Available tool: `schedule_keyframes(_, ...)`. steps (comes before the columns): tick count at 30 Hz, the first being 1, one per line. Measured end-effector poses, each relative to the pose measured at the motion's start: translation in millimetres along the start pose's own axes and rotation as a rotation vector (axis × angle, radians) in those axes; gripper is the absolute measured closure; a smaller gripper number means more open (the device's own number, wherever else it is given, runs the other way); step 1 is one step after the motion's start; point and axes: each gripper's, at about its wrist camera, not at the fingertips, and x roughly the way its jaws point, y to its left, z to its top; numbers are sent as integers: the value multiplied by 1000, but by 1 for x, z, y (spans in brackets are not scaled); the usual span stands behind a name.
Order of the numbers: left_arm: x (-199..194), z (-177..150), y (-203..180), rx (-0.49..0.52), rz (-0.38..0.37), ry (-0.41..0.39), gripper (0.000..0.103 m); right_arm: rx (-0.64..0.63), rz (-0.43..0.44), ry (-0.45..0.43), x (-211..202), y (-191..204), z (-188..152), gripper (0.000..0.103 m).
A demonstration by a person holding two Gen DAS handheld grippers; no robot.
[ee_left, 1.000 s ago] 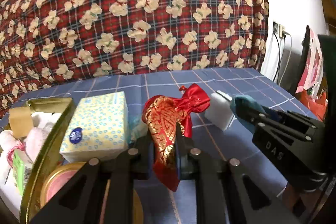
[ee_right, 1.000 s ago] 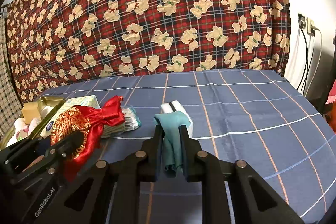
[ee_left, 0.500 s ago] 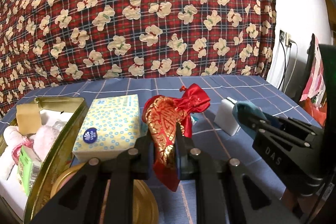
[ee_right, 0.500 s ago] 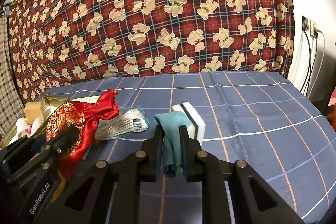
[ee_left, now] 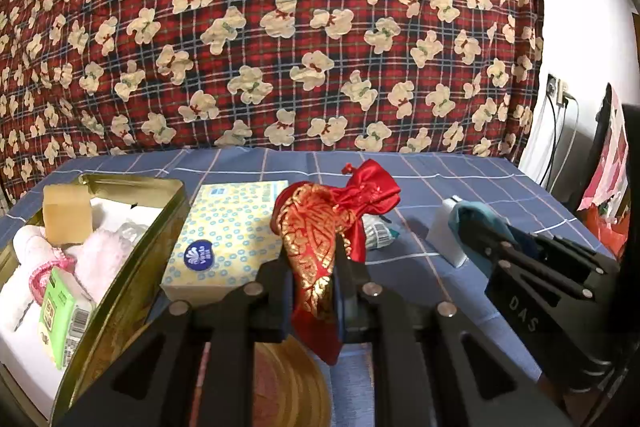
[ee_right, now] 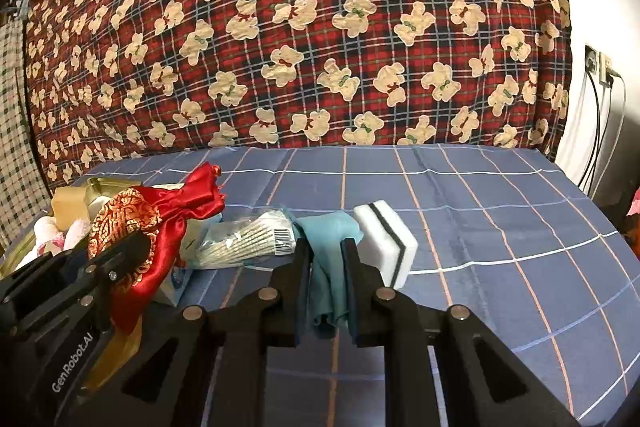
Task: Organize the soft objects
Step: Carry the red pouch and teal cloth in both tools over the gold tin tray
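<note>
My left gripper [ee_left: 313, 255] is shut on a red and gold satin pouch [ee_left: 320, 227], which hangs above the blue checked cloth beside a gold tin [ee_left: 132, 267]. The tin holds a tan block, pink fluffy cloth and a green packet. From the right wrist, the pouch [ee_right: 160, 227] and left gripper [ee_right: 132, 247] appear at the left. My right gripper [ee_right: 326, 255] is shut on a teal cloth [ee_right: 328, 247], close in front of a white sponge with a black stripe [ee_right: 386, 243]. The left wrist view shows that gripper [ee_left: 480, 231] at the right, holding the teal cloth [ee_left: 476, 219].
A yellow tissue pack [ee_left: 228, 239] lies right of the tin, and a bag of cotton swabs [ee_right: 244, 239] lies beyond it. A round gold lid [ee_left: 288, 387] sits under the left gripper. A bear-print plaid blanket [ee_right: 320, 47] rises behind the table. Cables hang at the right wall.
The left gripper has shifted sideways with the pouch, so the tin and tissue pack sit more toward the centre of its view. The right gripper's grip on the teal cloth is unchanged.
</note>
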Motion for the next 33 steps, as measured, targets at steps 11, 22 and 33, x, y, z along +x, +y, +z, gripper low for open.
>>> schedule_keyframes(11, -2, 0, 11, -28, 1, -8, 89, -11, 21, -12, 0, 11, 1, 86)
schedule_keyframes(22, -9, 0, 20, -47, 12, -36, 89, -23, 39, -20, 1, 22, 1, 86)
schedule_keyframes(33, -10, -1, 35, -86, 18, -37, 89, -50, 54, -30, 2, 39, 2, 86)
